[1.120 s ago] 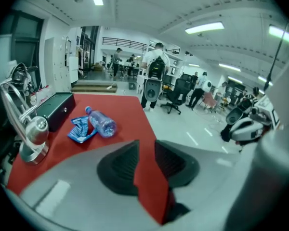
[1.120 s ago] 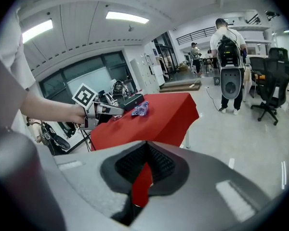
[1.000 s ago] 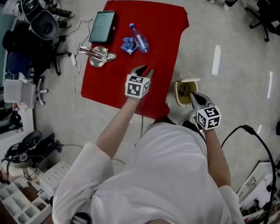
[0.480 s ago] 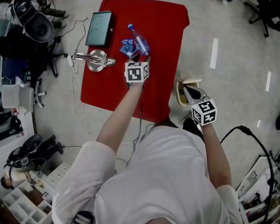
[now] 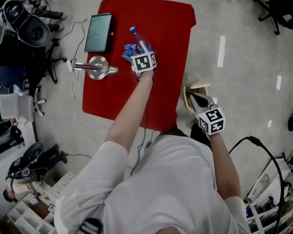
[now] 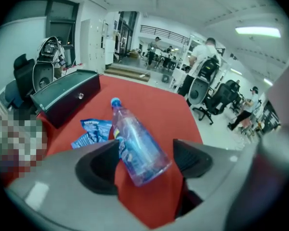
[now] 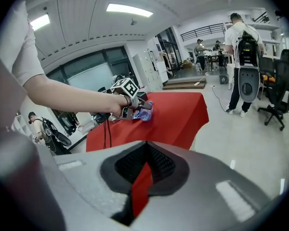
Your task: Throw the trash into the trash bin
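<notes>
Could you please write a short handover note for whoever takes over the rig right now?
Left hand-held gripper: open, jaws just been opening, set either side of the bottle without pressing.
Right hand-held gripper: shut, empty, near the trash bin.
Bottle and blue wrapper lie on the red table.
Done: neither is binned.
Left: grip the bottle, bin it, then the wrapper.

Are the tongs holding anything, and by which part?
Nothing is held. The left tongs have just been opening and straddle the bottle near its base, not gripping; the right tongs are shut, empty.
</notes>
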The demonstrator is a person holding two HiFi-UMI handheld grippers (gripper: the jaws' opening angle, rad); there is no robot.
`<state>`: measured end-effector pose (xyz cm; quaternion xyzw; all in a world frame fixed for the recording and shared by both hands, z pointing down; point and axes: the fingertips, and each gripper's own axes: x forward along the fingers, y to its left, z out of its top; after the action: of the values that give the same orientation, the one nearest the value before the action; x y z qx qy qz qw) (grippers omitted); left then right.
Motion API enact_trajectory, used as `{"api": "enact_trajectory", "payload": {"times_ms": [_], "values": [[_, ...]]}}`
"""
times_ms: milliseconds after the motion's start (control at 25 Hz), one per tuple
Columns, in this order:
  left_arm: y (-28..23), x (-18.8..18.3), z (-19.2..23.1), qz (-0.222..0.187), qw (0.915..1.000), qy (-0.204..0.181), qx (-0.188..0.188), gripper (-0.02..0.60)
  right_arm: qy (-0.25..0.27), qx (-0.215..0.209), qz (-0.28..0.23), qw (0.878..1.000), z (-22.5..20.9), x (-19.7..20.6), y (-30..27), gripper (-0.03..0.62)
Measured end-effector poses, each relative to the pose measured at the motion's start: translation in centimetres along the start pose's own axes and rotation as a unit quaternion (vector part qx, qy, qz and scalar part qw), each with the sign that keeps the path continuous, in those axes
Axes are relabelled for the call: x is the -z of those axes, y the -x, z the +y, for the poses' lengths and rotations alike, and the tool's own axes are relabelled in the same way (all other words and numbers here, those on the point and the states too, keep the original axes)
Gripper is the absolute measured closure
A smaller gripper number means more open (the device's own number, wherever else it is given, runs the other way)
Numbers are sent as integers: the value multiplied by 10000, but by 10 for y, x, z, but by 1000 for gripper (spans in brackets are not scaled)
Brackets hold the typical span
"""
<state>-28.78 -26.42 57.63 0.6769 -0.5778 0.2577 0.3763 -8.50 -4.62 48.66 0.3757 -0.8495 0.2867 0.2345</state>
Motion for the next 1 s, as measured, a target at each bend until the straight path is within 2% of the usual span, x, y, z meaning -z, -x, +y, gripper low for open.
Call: {"api": "enact_trajectory", "payload": {"times_ms": [160, 280, 400, 520, 560, 640, 720, 1000], "values": [[-25, 1, 8, 145, 9996, -26, -228, 193, -90, 66, 17, 9999, -7, 5, 2, 592], [-34, 36, -3, 993, 9946, 289, -41, 183, -127, 93, 39, 9999, -9, 8, 5, 592], [-43, 39, -3, 1028, 9947, 8, 1, 210, -155, 119, 54, 9998, -12, 12, 8, 592], [-39, 50, -8, 1250, 9919, -130, 160, 227, -186, 154, 31, 9997, -13, 13, 11, 592], [-37, 45, -9, 1133, 9931, -225, 184, 231, -191, 167, 18, 9997, -14, 13, 13, 592], [-30, 29, -10, 645, 9964, -516, 164, 235, -203, 191, -13, 9996, -16, 14, 17, 592], [-20, 22, -15, 324, 9960, -808, 184, 235, -211, 210, -47, 9995, -17, 14, 21, 592], [20, 33, -38, -123, 9907, -1302, 369, 236, -169, 218, -122, 9995, -9, 22, 32, 592]]}}
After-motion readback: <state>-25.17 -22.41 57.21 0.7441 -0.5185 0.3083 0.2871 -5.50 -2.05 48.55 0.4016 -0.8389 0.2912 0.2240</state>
